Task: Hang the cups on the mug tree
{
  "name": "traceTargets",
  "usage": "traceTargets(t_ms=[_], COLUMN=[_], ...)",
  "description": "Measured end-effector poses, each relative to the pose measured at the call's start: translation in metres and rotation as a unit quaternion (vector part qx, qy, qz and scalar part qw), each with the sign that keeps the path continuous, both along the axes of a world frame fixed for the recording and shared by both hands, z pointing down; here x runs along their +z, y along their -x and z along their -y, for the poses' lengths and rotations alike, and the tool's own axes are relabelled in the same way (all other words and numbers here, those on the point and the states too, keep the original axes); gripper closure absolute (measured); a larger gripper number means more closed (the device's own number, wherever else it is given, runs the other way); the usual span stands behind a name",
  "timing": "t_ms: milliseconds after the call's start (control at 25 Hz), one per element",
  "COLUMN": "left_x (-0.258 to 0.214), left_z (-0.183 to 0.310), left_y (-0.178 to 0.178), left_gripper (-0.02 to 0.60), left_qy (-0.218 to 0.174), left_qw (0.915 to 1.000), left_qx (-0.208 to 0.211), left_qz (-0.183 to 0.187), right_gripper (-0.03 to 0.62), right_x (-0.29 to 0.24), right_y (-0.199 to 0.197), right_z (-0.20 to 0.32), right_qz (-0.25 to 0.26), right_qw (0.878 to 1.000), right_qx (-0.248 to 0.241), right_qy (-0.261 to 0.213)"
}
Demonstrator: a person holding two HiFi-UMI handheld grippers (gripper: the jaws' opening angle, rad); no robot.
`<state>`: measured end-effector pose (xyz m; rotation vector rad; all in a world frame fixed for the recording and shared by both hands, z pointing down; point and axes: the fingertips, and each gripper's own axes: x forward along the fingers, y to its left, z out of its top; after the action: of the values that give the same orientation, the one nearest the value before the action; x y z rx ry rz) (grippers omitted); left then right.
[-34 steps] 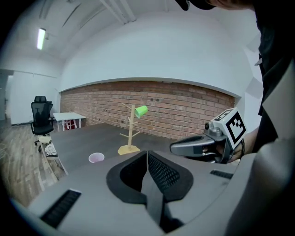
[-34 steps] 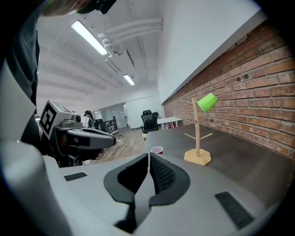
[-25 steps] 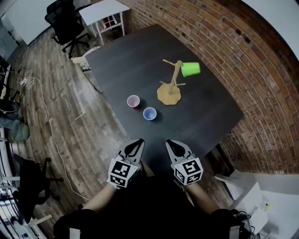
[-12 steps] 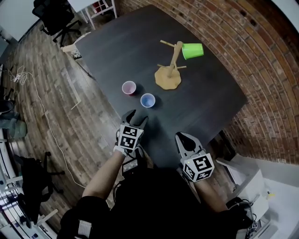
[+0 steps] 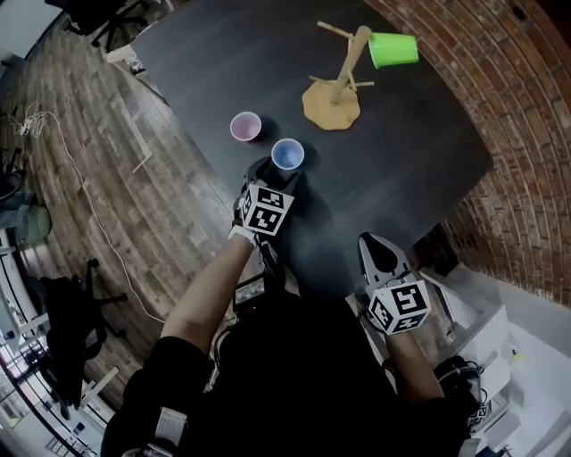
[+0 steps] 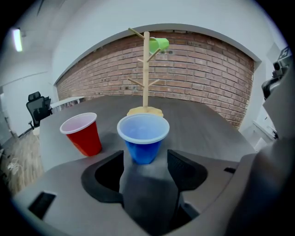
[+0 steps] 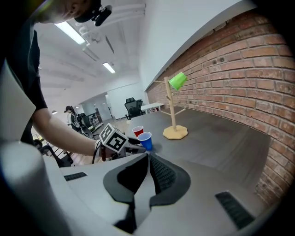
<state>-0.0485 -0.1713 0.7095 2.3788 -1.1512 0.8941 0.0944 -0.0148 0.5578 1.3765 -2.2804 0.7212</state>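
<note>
A blue cup (image 5: 287, 153) and a red cup (image 5: 245, 127) stand upright on the dark table (image 5: 410, 152). Behind them rises the wooden mug tree (image 5: 337, 85), with a green cup (image 5: 393, 49) hung on an upper peg. My left gripper (image 5: 272, 171) reaches just short of the blue cup (image 6: 143, 138); its jaws are opening, and the cup stands just ahead of the tips, which do not press it. The red cup (image 6: 83, 133) is to its left. My right gripper (image 5: 376, 243) hangs back at the table's near edge, shut and holding nothing (image 7: 148, 156).
A brick wall (image 5: 526, 134) runs along the table's right side. Wooden floor with a white cable (image 5: 80, 178) lies to the left, and an office chair (image 5: 98, 13) stands beyond the far left corner. The table's near edge is by the person's body.
The left gripper moved forward over the table up to the blue cup and its jaws spread apart. The right gripper drew back toward the body, still shut.
</note>
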Motion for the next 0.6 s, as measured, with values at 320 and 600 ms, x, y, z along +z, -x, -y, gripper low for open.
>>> traceTargets(t_ms=[320, 600], left_x=[0.014, 0.014], left_z=[0.029, 0.036], left_y=[-0.015, -0.018], left_gripper=[0.299, 0.299], left_qy=[-0.003, -0.025], left_qw=[0.9999, 0.9996], left_qx=[0.008, 0.001], left_qz=[0.006, 0.015], right_gripper=[0.554, 0.554], right_x=[0.011, 0.02], right_y=[0.01, 0.015], right_z=[0.012, 0.015], right_qz=[0.002, 0.001], right_qw=[1.0, 1.0], right_qx=[-0.014, -0.016], right_qy=[0.003, 0.014])
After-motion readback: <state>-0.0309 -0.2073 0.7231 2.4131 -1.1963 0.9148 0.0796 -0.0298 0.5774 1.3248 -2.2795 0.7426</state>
